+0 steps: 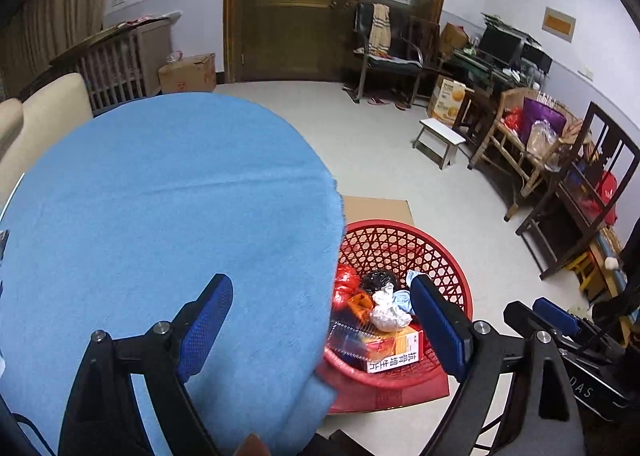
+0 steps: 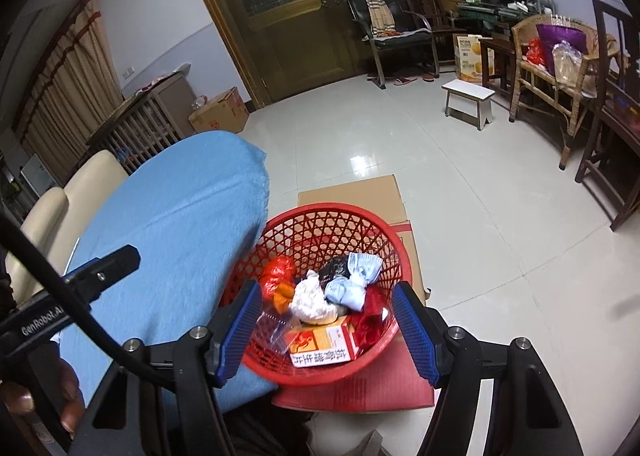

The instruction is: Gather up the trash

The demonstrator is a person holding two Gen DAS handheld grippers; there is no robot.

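A red mesh basket (image 2: 384,240) stands on the floor beside the blue-clothed table (image 1: 168,196). In it lie a red bag (image 2: 278,270), a crumpled white wad (image 2: 310,302), a light blue mask (image 2: 356,280), a black bag (image 1: 378,280), a clear plastic tray (image 1: 348,336) and a red-and-white carton (image 2: 324,346). My right gripper (image 2: 328,332) hovers open over the basket with nothing between its fingers. My left gripper (image 1: 324,322) is open and empty, one finger over the cloth, the other over the basket rim (image 1: 404,224).
Flat cardboard (image 2: 352,192) lies under the basket. A cream chair (image 1: 44,116) stands at the table's far left. On the tiled floor beyond are a white stool (image 2: 468,96), a wicker chair (image 2: 552,68), dark wooden chairs (image 1: 580,196) and a cardboard box (image 1: 188,72).
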